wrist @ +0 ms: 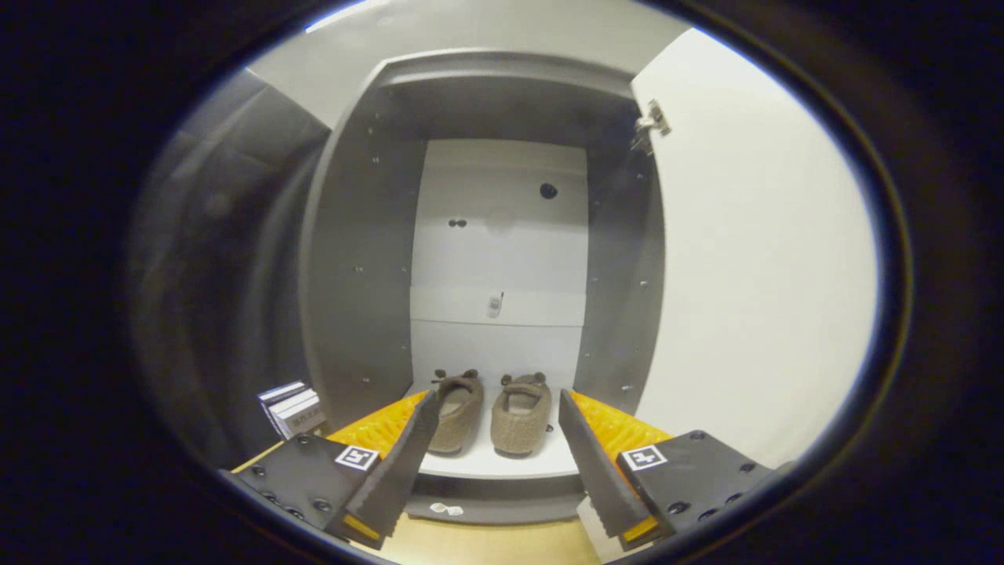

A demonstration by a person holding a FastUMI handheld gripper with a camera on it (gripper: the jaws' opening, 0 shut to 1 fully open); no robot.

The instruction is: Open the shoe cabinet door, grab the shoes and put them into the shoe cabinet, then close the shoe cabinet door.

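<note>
The shoe cabinet (357, 259) stands open straight ahead, with grey side walls and a white back panel. Its white door (753, 267) is swung wide to the right, a metal hinge (649, 125) showing near its top. Two brown fuzzy slippers sit side by side on the cabinet's bottom shelf (490, 464): the left slipper (457, 412) and the right slipper (520, 414), toes toward me. My gripper (498, 412) is open, fingers spread wide in front of the shelf, with both slippers seen between the fingertips but untouched.
A small stack of white boxes (292, 408) lies on the floor left of the cabinet. Dark cloth hangs to the left. The wooden floor (486, 541) lies below the cabinet's base.
</note>
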